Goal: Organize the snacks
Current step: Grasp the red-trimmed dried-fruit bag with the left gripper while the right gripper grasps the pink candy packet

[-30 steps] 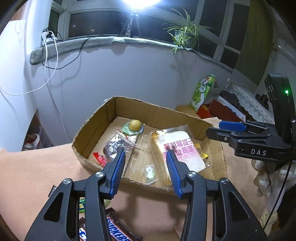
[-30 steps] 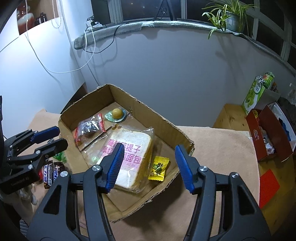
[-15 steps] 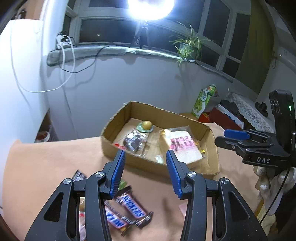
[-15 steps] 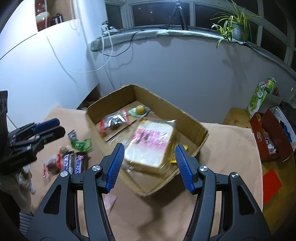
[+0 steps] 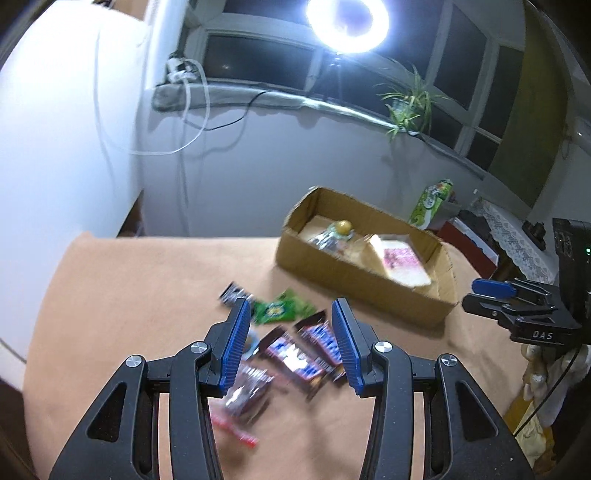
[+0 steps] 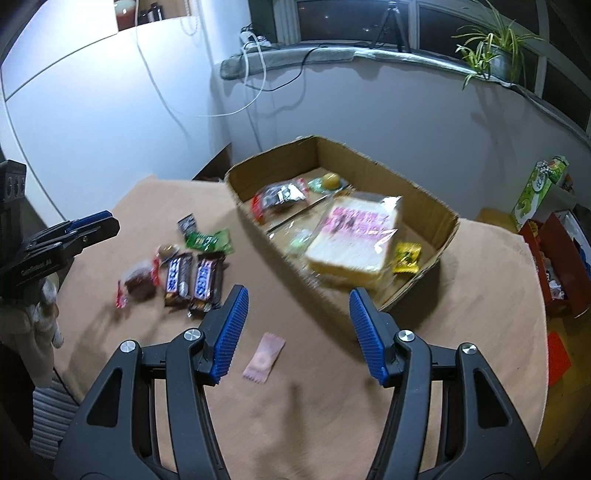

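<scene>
A cardboard box stands on the peach-covered table. It holds a bread pack, a dark snack bag, a yellow ball on a green wrapper and a yellow candy. Left of the box lie two Snickers bars, a green packet, a red-edged clear packet and a pink sachet. My left gripper hangs open above the bars. My right gripper is open and empty, over the table before the box.
A green carton and a red box sit low at the right, past the table edge. White walls close the left and back. A plant stands on the sill, beside a bright ring light.
Both grippers have drawn back from the box, which now looks smaller and farther away. The loose snacks on the table have come into view under the left gripper. Jaw widths are unchanged.
</scene>
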A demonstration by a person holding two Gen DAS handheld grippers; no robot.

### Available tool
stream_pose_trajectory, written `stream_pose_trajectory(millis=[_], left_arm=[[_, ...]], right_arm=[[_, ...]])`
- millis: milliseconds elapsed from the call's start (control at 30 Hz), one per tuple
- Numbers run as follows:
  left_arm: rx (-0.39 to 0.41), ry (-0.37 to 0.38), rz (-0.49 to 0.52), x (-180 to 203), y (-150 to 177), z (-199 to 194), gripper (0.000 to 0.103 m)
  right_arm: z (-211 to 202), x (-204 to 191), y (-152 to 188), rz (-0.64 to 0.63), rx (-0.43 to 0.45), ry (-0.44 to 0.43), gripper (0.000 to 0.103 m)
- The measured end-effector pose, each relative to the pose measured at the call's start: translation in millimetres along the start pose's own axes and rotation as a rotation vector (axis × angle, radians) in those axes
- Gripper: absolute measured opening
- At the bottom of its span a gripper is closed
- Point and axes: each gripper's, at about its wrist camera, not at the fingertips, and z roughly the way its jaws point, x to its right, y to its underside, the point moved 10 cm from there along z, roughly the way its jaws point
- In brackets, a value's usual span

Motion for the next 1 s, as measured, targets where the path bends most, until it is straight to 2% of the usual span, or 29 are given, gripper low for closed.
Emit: stream_pose_trajectory(millis=[333,533,633,833,900,1000], left_arm=[[-0.054,-0.020,-0.041,-23.3,38.3,2.3,0.045],[-0.105,-0.037,-0.015,-26.9,60.1,17.0,0.045],[-0.125,-0.037,-0.016,-30.2,67.2,21.8,0.053],[-0.149,-0.056,0.019,-33.0,73.4,27.9,0.053],[-0.157,-0.060,0.028,-33.9,74.7,31.7,0.054],[-0.168,-0.065,0.029,-35.5,76.9,36.5,0.053]], right_arm=[[18.3,-21.8,41.4,0.016,-0.076,-0.041,0.060],[41.7,-25.2,66.6,0.031,-0.136,-0.025,0.060],[52.4,-24.0,71.9,0.063,-0.157,-0.028,0.060],[68.4,-29.5,69.7,0.077,-0.175,-0.020,0.059],[75.1,-31.6,70.7,0.073,-0.185,-0.014,0.048],[80.4,-32.7,69.1,0.047,-0.180,0.020,0.046]])
